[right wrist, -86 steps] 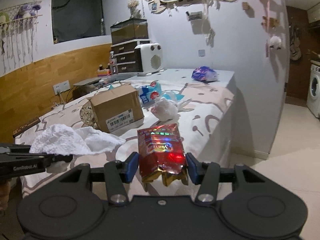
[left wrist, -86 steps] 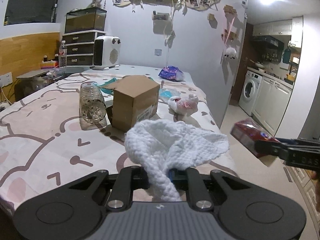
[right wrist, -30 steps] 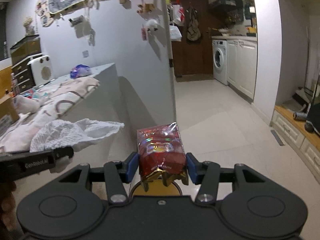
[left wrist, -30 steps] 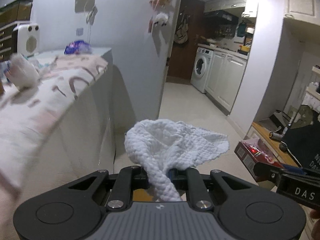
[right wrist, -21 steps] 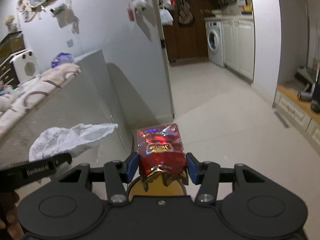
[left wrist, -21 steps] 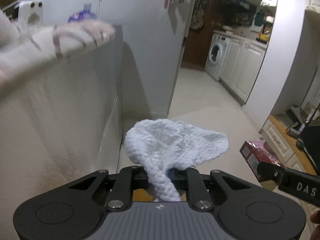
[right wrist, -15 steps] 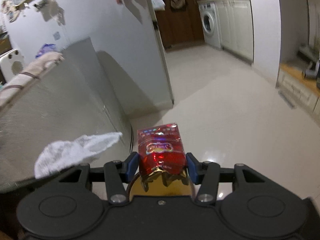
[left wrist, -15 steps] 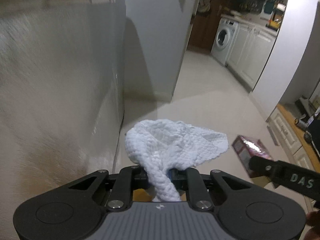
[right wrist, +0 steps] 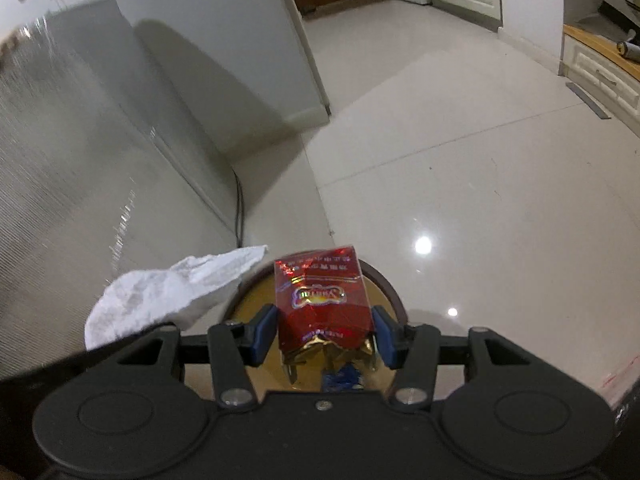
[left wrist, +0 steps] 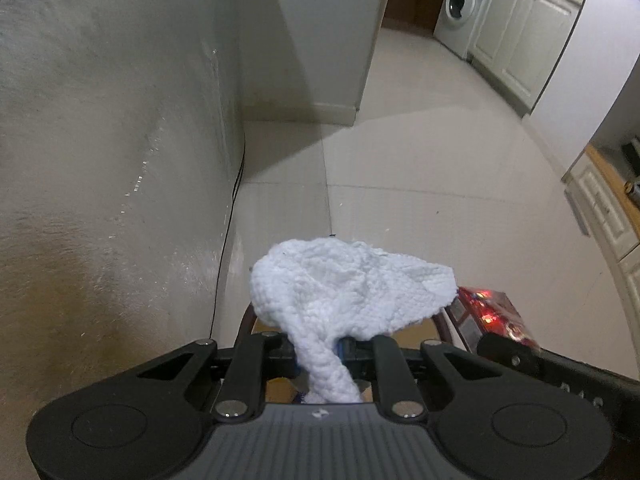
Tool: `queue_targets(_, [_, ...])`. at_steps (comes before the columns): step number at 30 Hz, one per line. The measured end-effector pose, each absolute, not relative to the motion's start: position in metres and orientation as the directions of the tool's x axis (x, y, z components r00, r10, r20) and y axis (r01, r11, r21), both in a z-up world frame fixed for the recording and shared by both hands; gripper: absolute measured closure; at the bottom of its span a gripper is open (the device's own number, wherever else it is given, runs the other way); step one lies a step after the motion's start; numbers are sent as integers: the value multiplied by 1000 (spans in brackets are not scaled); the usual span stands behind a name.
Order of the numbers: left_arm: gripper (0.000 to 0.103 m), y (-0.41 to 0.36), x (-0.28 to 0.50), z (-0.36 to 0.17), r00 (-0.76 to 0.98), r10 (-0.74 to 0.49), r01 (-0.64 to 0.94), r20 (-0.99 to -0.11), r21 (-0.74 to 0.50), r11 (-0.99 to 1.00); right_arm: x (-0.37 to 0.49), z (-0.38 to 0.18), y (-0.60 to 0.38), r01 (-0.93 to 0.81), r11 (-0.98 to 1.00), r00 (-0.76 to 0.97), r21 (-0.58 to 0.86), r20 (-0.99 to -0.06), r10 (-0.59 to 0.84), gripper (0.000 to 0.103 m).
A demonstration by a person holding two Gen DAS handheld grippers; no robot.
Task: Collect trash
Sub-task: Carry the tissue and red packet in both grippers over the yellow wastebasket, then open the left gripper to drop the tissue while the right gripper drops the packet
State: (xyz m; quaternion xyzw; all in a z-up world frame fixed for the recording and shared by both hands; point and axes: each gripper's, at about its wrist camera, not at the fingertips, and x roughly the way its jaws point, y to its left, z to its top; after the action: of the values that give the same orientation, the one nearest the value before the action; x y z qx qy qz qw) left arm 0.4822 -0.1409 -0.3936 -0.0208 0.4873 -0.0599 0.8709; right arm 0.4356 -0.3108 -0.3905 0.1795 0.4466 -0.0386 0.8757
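Glossy tile floor [right wrist: 460, 160]; round bin [right wrist: 384, 284] near. Left gripper [left wrist: 318, 354] clamps white tissue [left wrist: 344, 284], right gripper [right wrist: 324, 336] clamps red packet [right wrist: 322, 300]. Centre both over bin, then release.

Nubbly white cloth [left wrist: 344, 284], glossy red foil packet [right wrist: 322, 300], polished floor tiles [right wrist: 480, 180].

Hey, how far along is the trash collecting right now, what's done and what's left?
Done: two pieces are picked up and brought over the bin on the floor. In hand: the left gripper is clamped on a white crumpled paper towel, and the right gripper on a red snack packet, both above the bin's brown rim. Left: releasing both into the bin; neither has dropped yet.
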Motion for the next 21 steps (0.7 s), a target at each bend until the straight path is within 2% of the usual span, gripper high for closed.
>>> queue_targets(8, [87,-144,505,-437,450,-94,111,-888,-49,993,451,-437,-325,271,921,515,278,-851,105,51])
queue_targets(14, [86,-139,519,-464,400,-41,95,-916,-3,995,461,-446,-327,316,915,494,249,-867,66,51])
queue_targets(18, [86,-142,517,-468,403,-35,118,-914,14,993,465,-451,-329,321,903,503,285,-859,92,51])
queue_targets(20, [85,-143,517,-470,416,-47,125,-908,6,992,467,-451,-326,315,901,508,300,-855,106,51])
queue_targets(21, [81,-142,516,-468,425,-56,125,-903,-2,992,468,-451,-325,312,902,509,298,-854,106,51])
